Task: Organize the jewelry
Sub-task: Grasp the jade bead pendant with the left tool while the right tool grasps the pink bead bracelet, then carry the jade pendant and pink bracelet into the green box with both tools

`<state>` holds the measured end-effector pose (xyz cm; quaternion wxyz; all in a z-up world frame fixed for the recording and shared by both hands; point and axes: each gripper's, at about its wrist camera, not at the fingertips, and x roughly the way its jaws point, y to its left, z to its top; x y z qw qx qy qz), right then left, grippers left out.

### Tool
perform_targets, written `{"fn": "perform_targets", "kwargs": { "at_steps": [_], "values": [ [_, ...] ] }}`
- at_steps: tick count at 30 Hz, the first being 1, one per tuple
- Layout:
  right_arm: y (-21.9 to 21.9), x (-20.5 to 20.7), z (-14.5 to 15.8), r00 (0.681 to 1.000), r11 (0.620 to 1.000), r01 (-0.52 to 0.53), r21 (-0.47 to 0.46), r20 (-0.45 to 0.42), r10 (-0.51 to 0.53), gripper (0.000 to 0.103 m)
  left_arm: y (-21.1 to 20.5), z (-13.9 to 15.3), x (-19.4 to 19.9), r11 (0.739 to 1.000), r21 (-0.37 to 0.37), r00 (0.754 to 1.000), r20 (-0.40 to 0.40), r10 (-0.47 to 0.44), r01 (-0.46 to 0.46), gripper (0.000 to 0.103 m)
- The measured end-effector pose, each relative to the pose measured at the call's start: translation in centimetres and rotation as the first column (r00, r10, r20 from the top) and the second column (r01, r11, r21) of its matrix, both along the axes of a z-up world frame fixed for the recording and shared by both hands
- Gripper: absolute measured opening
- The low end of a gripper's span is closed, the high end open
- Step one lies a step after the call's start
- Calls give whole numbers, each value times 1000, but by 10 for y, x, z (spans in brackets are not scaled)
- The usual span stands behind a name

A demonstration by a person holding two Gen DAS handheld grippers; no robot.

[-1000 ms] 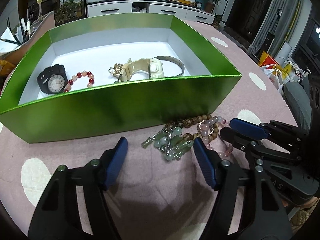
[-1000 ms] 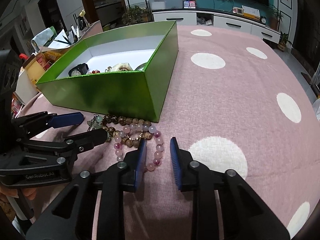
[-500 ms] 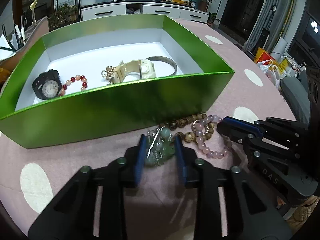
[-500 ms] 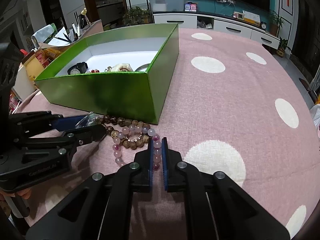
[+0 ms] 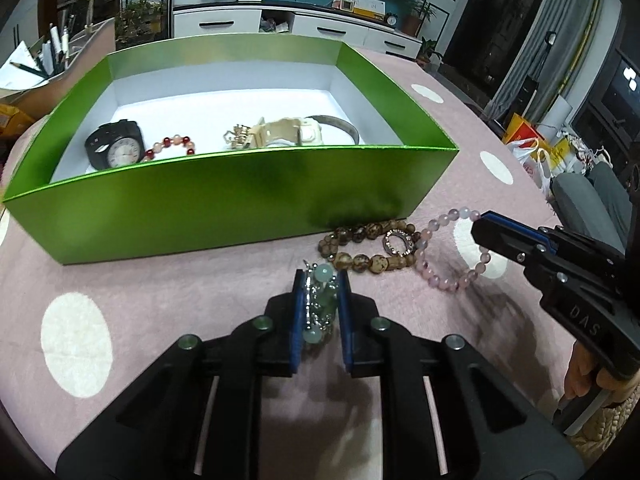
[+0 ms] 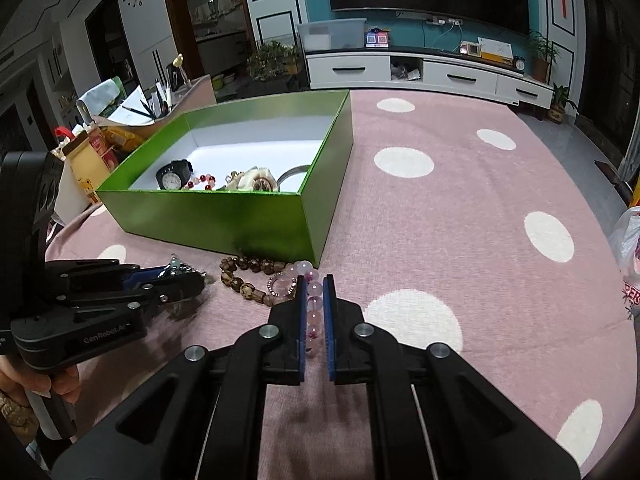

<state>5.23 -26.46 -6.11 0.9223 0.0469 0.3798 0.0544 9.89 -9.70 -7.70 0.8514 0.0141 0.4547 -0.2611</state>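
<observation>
The left tool [image 5: 320,304] is clamped on a green bead bracelet [image 5: 320,300] and the right tool [image 6: 314,312] is clamped on a pink bead bracelet [image 6: 314,304], both low over the worktop [image 6: 440,208] just in front of the green box [image 5: 240,204], near the worktop's front edge. The likeliest trouble is a tangle: the pink bracelet lies touching the brown bead bracelet [image 5: 360,248] and a small sparkly ring [image 5: 398,242], so lifting it may drag either along or flick it off toward the worktop's edge. The green bracelet is bunched between the left tool's pads, with loose silver bits hanging out, and these could catch on the box's front wall as it goes over; a shallow grip on round beads could also slip and drop the piece short of the box. The two tools sit close together and could knock each other if both rise at once. Counted: one box; inside it, two watches, a black one [image 5: 116,150] and a cream one [image 5: 288,134], one red bead bracelet [image 5: 172,146] and one metal bangle [image 5: 340,126]; outside it, three bead bracelets and one ring.
</observation>
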Motion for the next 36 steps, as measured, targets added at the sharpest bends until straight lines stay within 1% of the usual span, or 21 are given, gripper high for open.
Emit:
{"fn": "perform_targets", "kwargs": {
  "at_steps": [5,10,18,26,36],
  "values": [
    [0,-9,11,1000,1000,4,-4,30,-4,7,9,8,-10,1000,-3,1000,12,6,-6,15],
    [3,-17,30,997,1000,-3,-14,76,4,7,22,23,-17,1000,-16,999,32,22,-22,15],
    [11,-20,59,989,999,-23,-37,142,28,7,44,57,-16,997,-48,994,84,67,-63,15],
    [20,-8,78,983,998,-45,-50,176,54,7,55,88,6,994,-60,986,128,103,-96,15],
    [23,22,91,977,997,-50,-51,205,60,7,59,105,44,988,-77,979,144,140,-130,15]
  ]
}}
